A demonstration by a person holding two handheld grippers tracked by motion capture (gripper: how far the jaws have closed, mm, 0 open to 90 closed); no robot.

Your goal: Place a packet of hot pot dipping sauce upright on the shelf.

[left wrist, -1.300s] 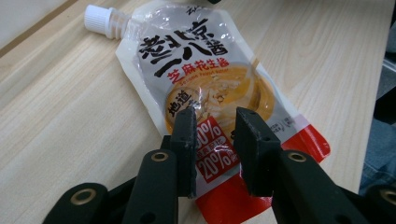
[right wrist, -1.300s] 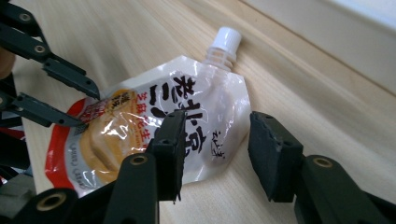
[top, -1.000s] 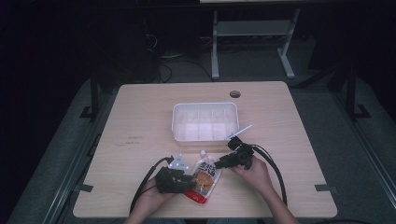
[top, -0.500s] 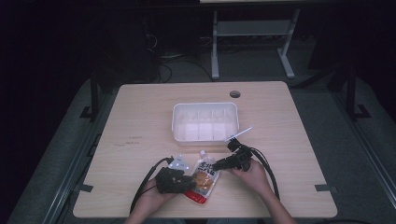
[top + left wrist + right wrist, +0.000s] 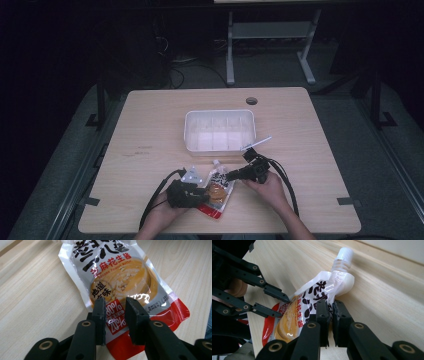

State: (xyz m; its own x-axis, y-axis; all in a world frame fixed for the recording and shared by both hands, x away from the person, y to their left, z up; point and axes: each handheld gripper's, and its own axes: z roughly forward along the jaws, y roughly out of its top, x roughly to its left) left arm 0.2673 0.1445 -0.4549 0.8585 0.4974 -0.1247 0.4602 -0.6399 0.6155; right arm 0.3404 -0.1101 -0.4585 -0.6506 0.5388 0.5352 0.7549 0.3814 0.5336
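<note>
While the sauce pouch [image 5: 216, 190] is lying on the table [image 5: 150, 130], the left gripper [image 5: 115, 320] is pinching its lower part. The right gripper [image 5: 331, 315] has just been closing and is probably clamping the edge under the white cap [image 5: 344, 253]. Next, I think, both must lift together toward the white tray [image 5: 220, 131].

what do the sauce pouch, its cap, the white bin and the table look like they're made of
Sauce pouch: seemingly soft plastic film, glossy; glare streaks and wrinkles show on its printed face.
Cap: looks like hard white plastic, matt, with fine ribs around it.
White bin: probably moulded plastic, slightly translucent, with smooth rounded corners.
Table: pale wood grain, matt; whether solid wood or laminate can't be told.
</note>
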